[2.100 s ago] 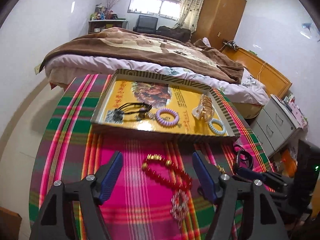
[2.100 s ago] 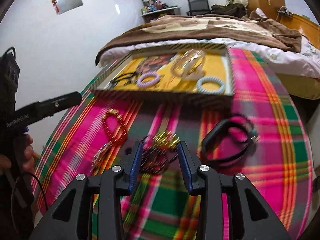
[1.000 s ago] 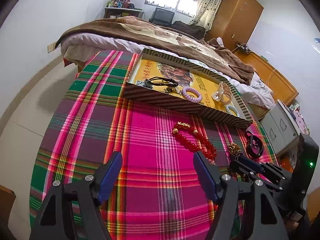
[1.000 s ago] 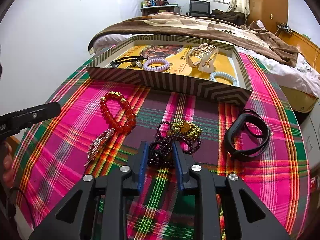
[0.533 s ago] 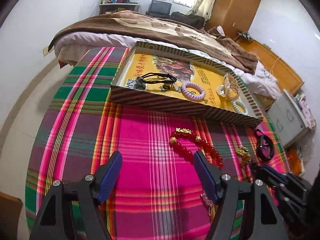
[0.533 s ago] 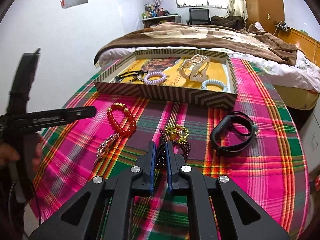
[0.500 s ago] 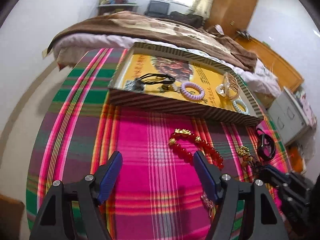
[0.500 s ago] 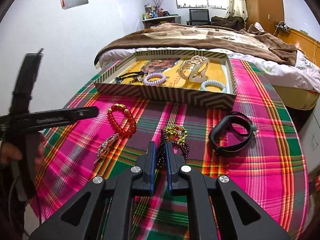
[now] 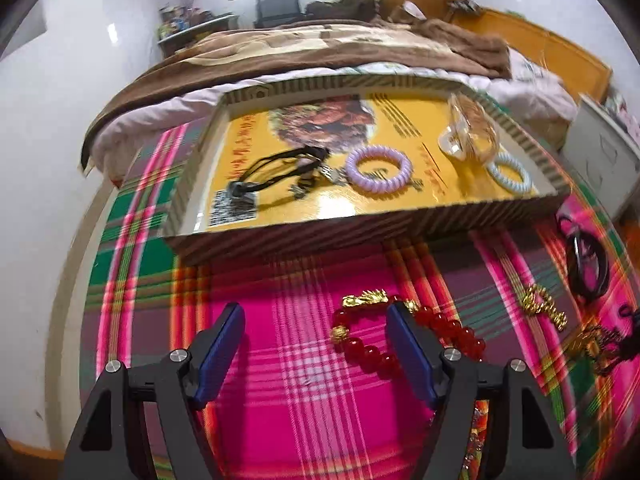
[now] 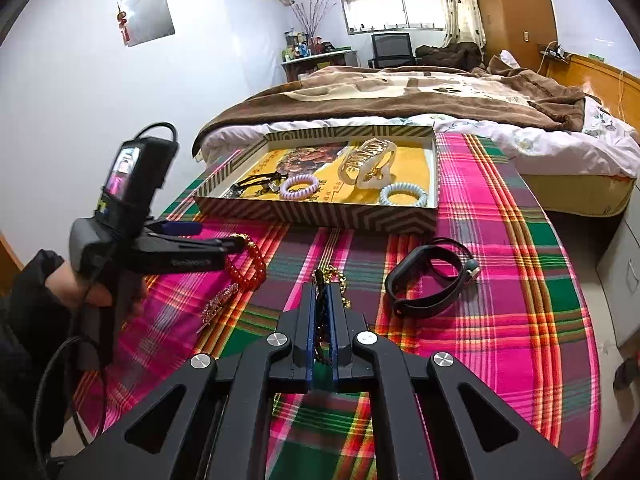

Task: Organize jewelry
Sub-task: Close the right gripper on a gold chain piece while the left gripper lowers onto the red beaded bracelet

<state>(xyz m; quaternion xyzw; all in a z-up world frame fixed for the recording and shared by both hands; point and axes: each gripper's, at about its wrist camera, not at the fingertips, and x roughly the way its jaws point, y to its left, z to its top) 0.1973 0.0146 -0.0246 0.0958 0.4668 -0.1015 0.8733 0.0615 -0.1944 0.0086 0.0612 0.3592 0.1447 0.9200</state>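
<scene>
Between right jaws: beaded necklace (image 10: 320,312) (pinched)

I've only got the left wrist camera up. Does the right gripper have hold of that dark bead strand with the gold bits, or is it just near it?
Observer: It has it. In the right wrist view the right gripper is shut on the bead strand. Dark beads run between its closed fingers, and the gold part shows past the tips.
Operator: My own right finger blocks the cloth near the red bracelet. What's down there?
Observer: A sparkly hair clip lies on the cloth on the near side of the red bracelet, outside the tray.
Operator: And where am I relative to that bracelet?
Observer: Your open left gripper is at the bracelet's far end.
</scene>
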